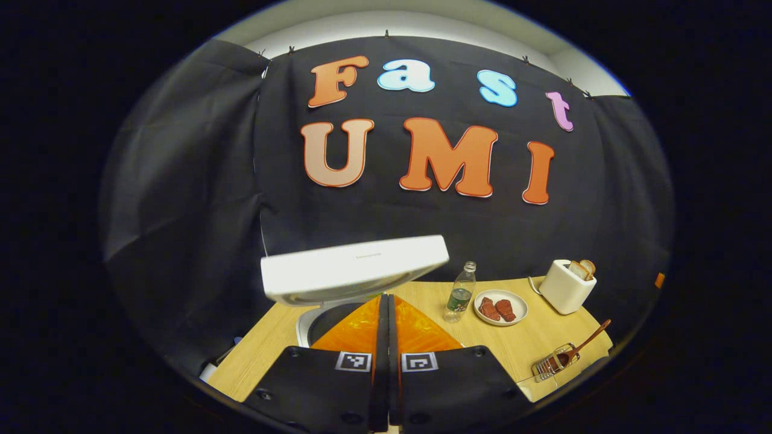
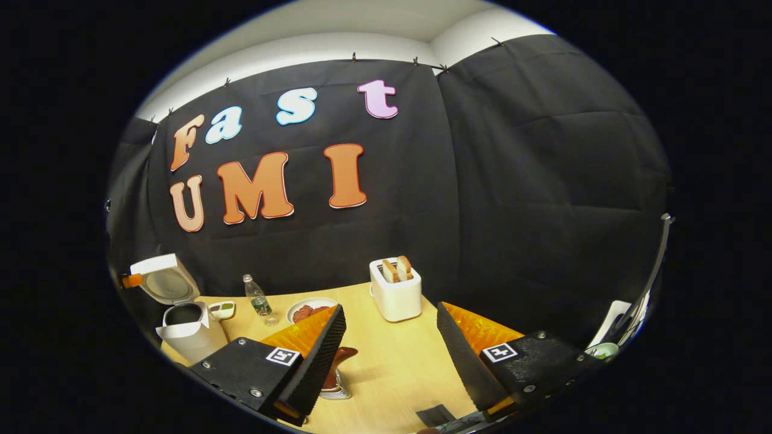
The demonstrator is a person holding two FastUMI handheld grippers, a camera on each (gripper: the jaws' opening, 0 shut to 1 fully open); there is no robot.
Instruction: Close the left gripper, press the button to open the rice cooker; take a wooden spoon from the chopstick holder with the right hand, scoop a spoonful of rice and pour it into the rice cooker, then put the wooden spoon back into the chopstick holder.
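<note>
**Lid Is Up, Spoon Waits in the Holder**

Starting at the left, the rice cooker stands at the table's near left corner, its lid tipped up and back, the dark pot mouth open to the room. In the left gripper view the same lid hangs right over the left gripper, whose fingers are pressed together with nothing between them. The button step looks done.

Moving right across the wooden table: a small dish, a plastic bottle, a plate of red pieces, then a white toaster with two slices standing in it.

Now the right gripper, fingers spread wide and empty, hovers near the chopstick holder, which peeks out beside its left finger. In the left gripper view, that wire chopstick holder sits near the table's front edge with the wooden spoon leaning out, handle angled up and to the right.

The spoon should be light and stiff, smooth enough to twist between flat pads. The best hold looks to be mid-handle, above the holder's rim, squarely across the shaft. The holder itself seems light and may tip or drag if the spoon is pulled sideways rather than along its lean.
</note>
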